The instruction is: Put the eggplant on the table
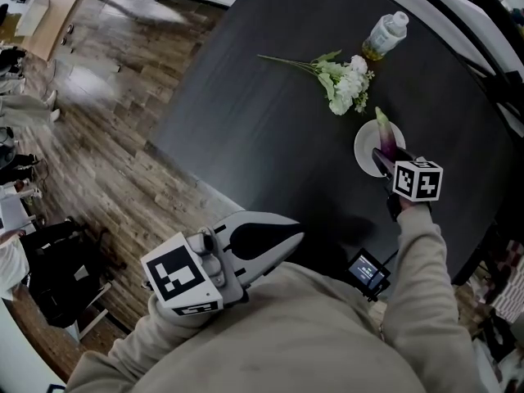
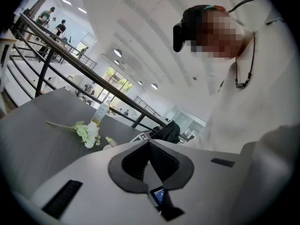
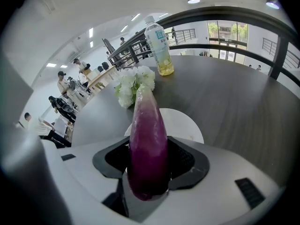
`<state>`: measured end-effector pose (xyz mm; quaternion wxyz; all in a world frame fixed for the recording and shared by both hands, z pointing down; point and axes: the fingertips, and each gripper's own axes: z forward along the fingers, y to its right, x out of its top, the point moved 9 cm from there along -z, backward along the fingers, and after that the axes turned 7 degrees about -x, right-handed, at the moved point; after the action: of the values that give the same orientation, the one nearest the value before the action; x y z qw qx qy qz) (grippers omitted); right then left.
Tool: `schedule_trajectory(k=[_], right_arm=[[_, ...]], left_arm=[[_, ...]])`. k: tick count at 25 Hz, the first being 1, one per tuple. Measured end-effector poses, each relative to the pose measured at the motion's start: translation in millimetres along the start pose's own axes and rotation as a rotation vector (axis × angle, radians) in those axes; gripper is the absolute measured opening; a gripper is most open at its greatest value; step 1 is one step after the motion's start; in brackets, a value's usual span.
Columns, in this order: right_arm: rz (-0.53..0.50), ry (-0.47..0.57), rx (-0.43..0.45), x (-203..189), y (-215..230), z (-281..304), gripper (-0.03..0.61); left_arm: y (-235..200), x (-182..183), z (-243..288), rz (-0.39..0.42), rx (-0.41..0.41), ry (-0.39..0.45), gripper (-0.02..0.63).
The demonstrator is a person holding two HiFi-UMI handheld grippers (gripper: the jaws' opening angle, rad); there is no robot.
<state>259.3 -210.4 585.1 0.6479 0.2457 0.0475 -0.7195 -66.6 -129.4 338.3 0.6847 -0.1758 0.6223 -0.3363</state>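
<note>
A purple eggplant (image 1: 383,136) with a pale tip sits between the jaws of my right gripper (image 1: 383,160), over a small white plate (image 1: 365,151) on the dark table (image 1: 262,146). In the right gripper view the eggplant (image 3: 147,144) stands up out of the jaws, which are shut on its thick end, with the plate (image 3: 187,124) just behind it. My left gripper (image 1: 286,237) hangs near the person's body off the table's near edge. Its jaws are together with nothing in them, as the left gripper view (image 2: 149,158) also shows.
White flowers (image 1: 348,80) with a long stem lie beyond the plate, and a plastic bottle (image 1: 385,33) of yellowish drink stands behind them. A small screen device (image 1: 368,273) hangs at the person's chest. Wooden floor (image 1: 106,137) lies left of the table's edge.
</note>
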Motion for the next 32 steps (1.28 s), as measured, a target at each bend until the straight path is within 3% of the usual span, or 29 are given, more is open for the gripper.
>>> schedule_trajectory(k=[16, 32], right_arm=[[-0.06, -0.078, -0.07, -11.5, 2.4, 11.1, 0.229], [-0.037, -0.018, -0.091, -2.4, 3.7, -8.0, 0.265]], left_arm=[[-1.9, -6.1, -4.9, -0.011, 0.012, 0.003, 0.005], [-3.0, -0.5, 1.2, 0.004, -0.023, -0.018, 0.005]])
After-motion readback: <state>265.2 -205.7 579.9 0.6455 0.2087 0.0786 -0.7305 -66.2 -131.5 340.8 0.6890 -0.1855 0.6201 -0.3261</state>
